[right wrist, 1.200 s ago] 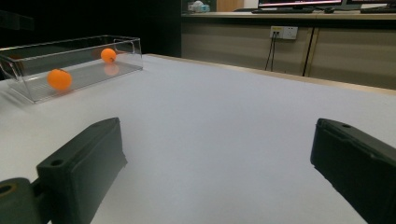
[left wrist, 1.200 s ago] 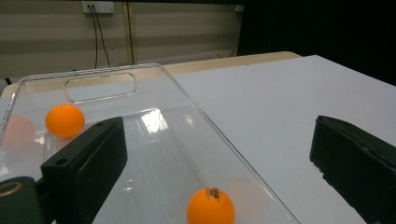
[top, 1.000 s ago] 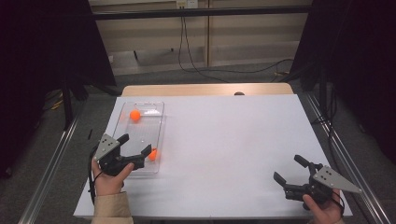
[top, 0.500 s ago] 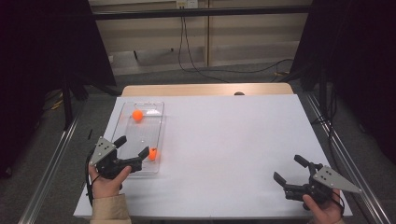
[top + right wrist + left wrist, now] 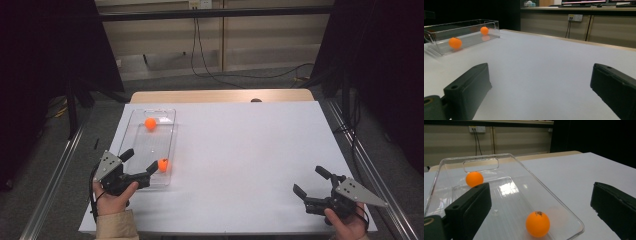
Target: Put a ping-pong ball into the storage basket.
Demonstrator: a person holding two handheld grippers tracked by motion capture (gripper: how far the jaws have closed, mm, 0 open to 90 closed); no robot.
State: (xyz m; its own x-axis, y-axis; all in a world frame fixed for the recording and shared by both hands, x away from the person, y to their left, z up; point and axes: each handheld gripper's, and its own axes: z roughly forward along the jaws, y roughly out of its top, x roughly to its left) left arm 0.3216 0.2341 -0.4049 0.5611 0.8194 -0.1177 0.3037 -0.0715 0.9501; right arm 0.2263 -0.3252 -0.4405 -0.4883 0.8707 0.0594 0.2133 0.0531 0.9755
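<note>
A clear plastic tray [image 5: 150, 145] lies on the left of the white table. One orange ball [image 5: 150, 123] rests near its far end, another orange ball [image 5: 163, 165] at its near right corner. My left gripper [image 5: 140, 160] is open at the tray's near end, its right jaw tip close beside the near ball. In the left gripper view the near ball [image 5: 537, 224] lies in the tray [image 5: 506, 187] between the spread jaws, with the far ball [image 5: 474, 179] behind. My right gripper [image 5: 308, 180] stands open and holds nothing at the table's front right.
The white table top [image 5: 250, 150] stretches wide between the two grippers. In the right gripper view the tray [image 5: 469, 30] with both balls stands far off at the left. Dark curtains flank the table, and cables run along the floor beyond its far edge.
My left gripper has drawn back slightly toward the table's near edge. Both balls, the tray and the right gripper stay where they were.
</note>
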